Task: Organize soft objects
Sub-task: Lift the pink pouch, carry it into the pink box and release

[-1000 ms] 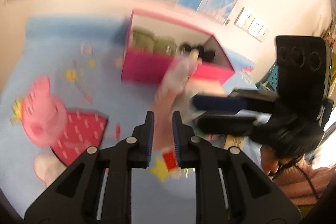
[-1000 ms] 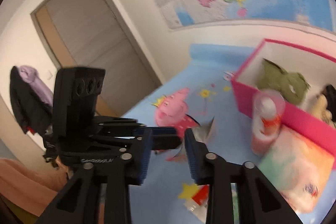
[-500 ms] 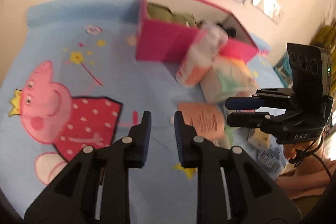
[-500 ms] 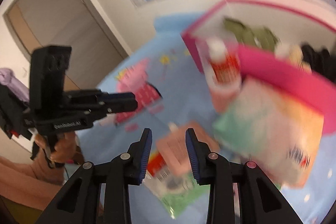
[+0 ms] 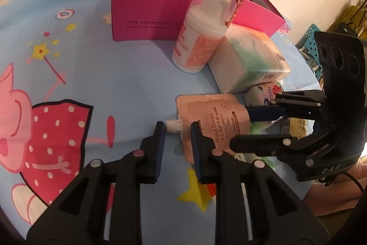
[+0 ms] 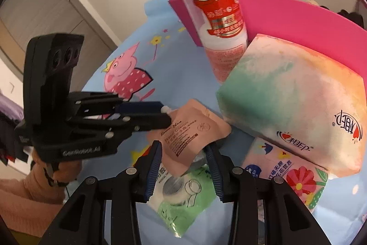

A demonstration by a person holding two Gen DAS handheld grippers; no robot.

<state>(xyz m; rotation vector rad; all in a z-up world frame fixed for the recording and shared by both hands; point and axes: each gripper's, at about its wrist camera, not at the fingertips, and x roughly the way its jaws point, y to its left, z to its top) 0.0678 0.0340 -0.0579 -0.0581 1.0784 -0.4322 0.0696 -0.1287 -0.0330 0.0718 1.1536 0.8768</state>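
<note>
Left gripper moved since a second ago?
Yes. The left gripper came down toward the sheet: the pink box sits higher in its view, and the hand cream pouch is at its fingertips.

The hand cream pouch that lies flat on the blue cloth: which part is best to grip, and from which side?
Probably the hand cream pouch is best pinched at its free lower edge, from the side where the right gripper straddles it, jaws opening. It lies flat and thin; that end overhangs the green packet. The spout is small and round, so likely slippery.

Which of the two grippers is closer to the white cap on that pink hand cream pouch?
Left. The left gripper has its fingertips right at the white cap of the pink hand cream pouch. The right gripper, jaws opening, straddles the pouch's opposite end, away from the cap.
</note>
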